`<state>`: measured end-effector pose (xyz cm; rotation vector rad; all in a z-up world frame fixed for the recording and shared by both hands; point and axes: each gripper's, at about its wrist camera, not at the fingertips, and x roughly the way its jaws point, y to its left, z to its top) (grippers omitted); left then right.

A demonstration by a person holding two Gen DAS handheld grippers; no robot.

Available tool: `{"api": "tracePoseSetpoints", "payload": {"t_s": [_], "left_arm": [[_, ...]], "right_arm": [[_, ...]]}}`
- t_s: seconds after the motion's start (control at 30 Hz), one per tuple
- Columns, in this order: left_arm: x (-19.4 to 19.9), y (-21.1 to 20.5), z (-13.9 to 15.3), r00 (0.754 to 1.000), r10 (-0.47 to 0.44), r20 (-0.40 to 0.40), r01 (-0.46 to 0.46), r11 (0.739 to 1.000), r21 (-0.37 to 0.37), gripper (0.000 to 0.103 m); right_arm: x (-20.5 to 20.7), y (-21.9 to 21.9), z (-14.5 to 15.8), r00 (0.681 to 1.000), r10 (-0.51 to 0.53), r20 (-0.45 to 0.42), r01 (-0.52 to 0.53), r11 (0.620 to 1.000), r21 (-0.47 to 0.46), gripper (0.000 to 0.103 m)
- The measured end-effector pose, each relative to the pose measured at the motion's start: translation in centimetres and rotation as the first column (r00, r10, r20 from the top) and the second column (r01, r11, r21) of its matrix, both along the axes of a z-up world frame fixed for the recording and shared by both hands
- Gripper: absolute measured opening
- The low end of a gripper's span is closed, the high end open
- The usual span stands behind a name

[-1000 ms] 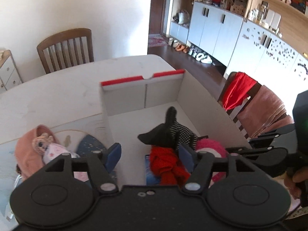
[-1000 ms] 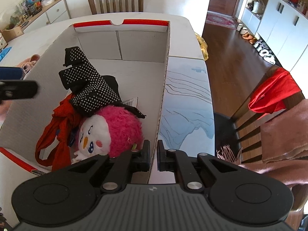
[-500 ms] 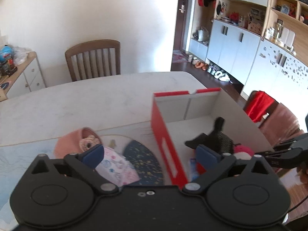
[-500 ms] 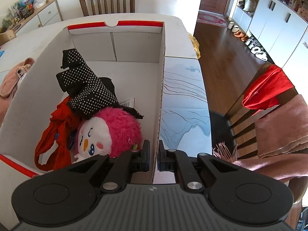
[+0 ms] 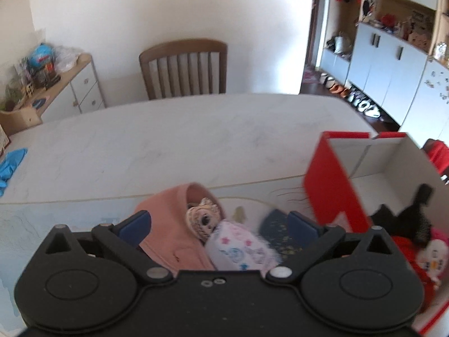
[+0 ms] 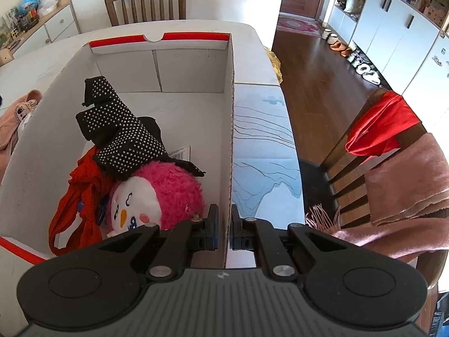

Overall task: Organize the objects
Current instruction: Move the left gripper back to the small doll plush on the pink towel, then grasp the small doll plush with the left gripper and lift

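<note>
A red and white cardboard box [image 6: 193,92] stands on the table; it also shows in the left wrist view [image 5: 334,185]. It holds a black dotted glove [image 6: 120,129], a pink plush toy [image 6: 165,196] and a red cloth [image 6: 81,193]. My right gripper [image 6: 223,229] is shut on the box's right wall. My left gripper [image 5: 219,224] is open above a small doll [image 5: 224,238] that lies on a pink garment [image 5: 171,224] left of the box.
A dark blue speckled cloth [image 5: 277,236] lies between the doll and the box. A blue cloth [image 5: 11,165] lies at the table's far left. A wooden chair [image 5: 183,67] stands behind the table. A chair with red and pink cloths [image 6: 393,151] stands on the right.
My left gripper has swung left, from over the box to above the doll and pink garment, and has opened wider. The right gripper keeps its hold on the box wall.
</note>
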<state>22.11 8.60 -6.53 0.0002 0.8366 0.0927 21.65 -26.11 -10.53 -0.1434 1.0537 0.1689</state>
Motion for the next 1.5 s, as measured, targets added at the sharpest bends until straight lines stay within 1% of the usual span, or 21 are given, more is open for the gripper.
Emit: {"api": "tracePoseSetpoints", "payload": {"t_s": [0.13,0.27,0.37,0.5,0.53,0.67,0.73,0.8,0.83,0.87,0.9,0.97,1.0,1.1,1.2,1.23,1.27,1.3,1.37,1.47,1.5], "left_arm": [[1.5,1.3,-1.5,0.999,0.033,-0.025,-0.033,0.999,0.004,0.102],[2.5,2.0,-2.5,0.998,0.046,-0.041,-0.046,0.999,0.017,0.100],[3.2,2.3,-3.2,0.997,0.055,-0.062,-0.054,0.998,0.020,0.094],[3.6,2.2,-4.1,0.995,0.043,-0.084,-0.041,0.999,0.028,0.085],[3.7,2.1,-4.3,0.995,0.041,-0.087,-0.039,0.999,0.028,0.081],[4.1,2.3,-4.7,0.994,0.047,-0.096,-0.045,0.999,0.028,0.072],[4.2,2.5,-4.7,0.994,0.050,-0.095,-0.047,0.998,0.032,0.059],[4.2,2.6,-4.7,0.995,0.047,-0.092,-0.044,0.999,0.029,0.053],[4.2,2.7,-4.7,0.995,0.042,-0.088,-0.039,0.999,0.026,0.046],[4.1,2.7,-4.7,0.996,0.035,-0.086,-0.033,0.999,0.025,0.040],[4.1,2.6,-4.6,0.996,0.030,-0.086,-0.028,0.999,0.027,0.029],[3.9,2.6,-4.4,0.997,0.023,-0.074,-0.021,0.999,0.030,0.025],[3.8,2.5,-4.1,0.998,0.014,-0.063,-0.013,1.000,0.026,0.018],[3.3,2.2,-3.5,0.999,-0.015,-0.045,0.016,1.000,0.023,0.011],[3.1,1.8,-3.2,0.998,-0.038,-0.045,0.040,0.999,0.033,0.011],[3.1,1.8,-3.3,0.998,-0.039,-0.049,0.040,0.999,0.035,0.012],[3.1,1.8,-3.3,0.998,-0.037,-0.051,0.039,0.999,0.035,0.015],[3.1,1.8,-3.3,0.998,-0.037,-0.053,0.039,0.999,0.033,0.021],[3.2,1.8,-3.5,0.997,-0.041,-0.061,0.043,0.999,0.033,0.023],[3.3,1.7,-3.9,0.996,-0.046,-0.073,0.050,0.998,0.045,0.029],[3.4,1.7,-4.0,0.996,-0.045,-0.077,0.049,0.998,0.044,0.034]], "right_arm": [[0.0,0.0,-0.1,1.000,-0.007,-0.003,0.007,1.000,-0.002,0.006],[0.1,0.0,-0.1,1.000,-0.013,-0.006,0.013,1.000,-0.003,0.006],[0.2,-0.1,-0.2,1.000,-0.022,-0.010,0.022,1.000,-0.001,0.006],[0.3,-0.1,-0.3,0.999,-0.032,-0.015,0.032,0.999,0.003,0.006],[0.3,-0.1,-0.3,0.999,-0.033,-0.015,0.033,0.999,0.002,0.006],[0.3,0.0,-0.3,0.999,-0.032,-0.014,0.032,0.999,0.002,0.006],[0.4,0.0,-0.3,0.999,-0.033,-0.017,0.033,0.999,0.004,0.006],[0.4,0.0,-0.4,0.999,-0.035,-0.019,0.035,0.999,0.006,0.006],[0.5,0.0,-0.5,0.999,-0.036,-0.021,0.037,0.999,0.007,0.006],[0.5,0.0,-0.5,0.999,-0.038,-0.022,0.038,0.999,0.007,0.006],[0.5,0.1,-0.5,0.999,-0.039,-0.022,0.039,0.999,0.007,0.006],[0.6,0.0,-0.5,0.999,-0.041,-0.021,0.041,0.999,0.008,0.006],[0.6,0.0,-0.5,0.999,-0.042,-0.021,0.042,0.999,0.008,0.006],[0.6,0.0,-0.5,0.999,-0.043,-0.020,0.043,0.999,0.010,0.006],[0.6,0.0,-0.5,0.999,-0.041,-0.021,0.041,0.999,0.010,0.006],[0.6,0.0,-0.5,0.999,-0.041,-0.021,0.041,0.999,0.011,0.006],[0.6,0.1,-0.5,0.999,-0.040,-0.020,0.040,0.999,0.009,0.006],[0.6,0.0,-0.5,0.999,-0.039,-0.020,0.040,0.999,0.009,0.006],[0.7,0.0,-0.5,0.999,-0.038,-0.020,0.038,0.999,0.010,0.006],[0.7,0.0,-0.4,0.999,-0.036,-0.020,0.036,0.999,0.011,0.006],[0.7,0.0,-0.5,0.999,-0.035,-0.020,0.036,0.999,0.011,0.006]]}}
